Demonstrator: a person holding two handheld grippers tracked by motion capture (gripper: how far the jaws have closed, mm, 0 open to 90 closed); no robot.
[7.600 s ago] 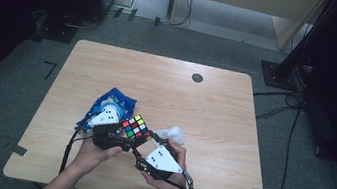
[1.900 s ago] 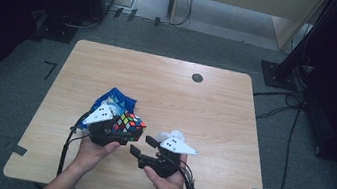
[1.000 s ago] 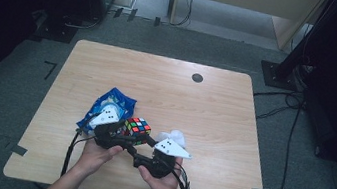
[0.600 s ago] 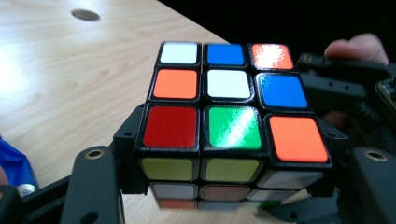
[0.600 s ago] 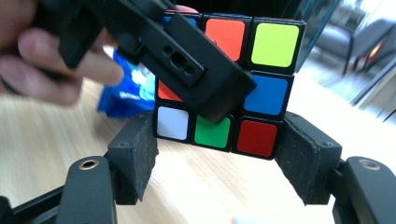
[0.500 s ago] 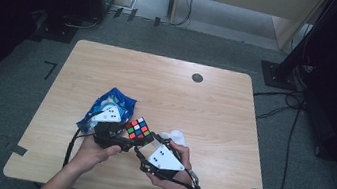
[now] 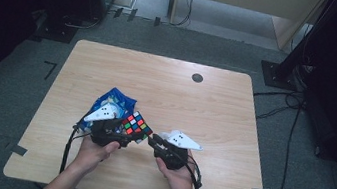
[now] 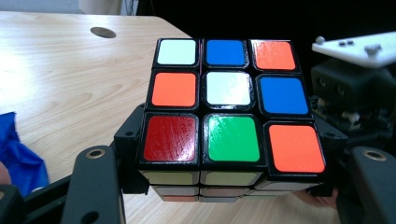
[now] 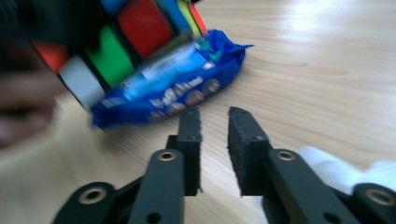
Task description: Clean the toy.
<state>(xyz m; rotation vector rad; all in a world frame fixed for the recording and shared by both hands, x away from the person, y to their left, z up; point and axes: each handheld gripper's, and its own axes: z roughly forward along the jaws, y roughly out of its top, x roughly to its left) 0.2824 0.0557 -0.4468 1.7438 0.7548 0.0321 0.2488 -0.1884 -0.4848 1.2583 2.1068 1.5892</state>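
Clamping the cube from both sides, the left gripper holds it just above the desk. In the left gripper view the cube sits between the two black jaws, its lower layer pressed by them, a face of white, blue, orange, red and green tiles turned to the camera. The right gripper sits just beside the cube, on the side away from the blue bag, with nothing in its grasp. Its jaws have just been closing, and in the right gripper view they stand with only a narrow gap between them, bare desk behind; the cube is up and to the left of them, blurred, not between them. A white crumpled thing lies at the lower right of that view, next to the right jaw.

Past the cube, the blue bag lies flat on the desk, partly under it in the high view. Farther from the cube, near the desk's far edge, is a small dark round disc. Around the desk is grey carpet with cables, and dark stands at the far corners.
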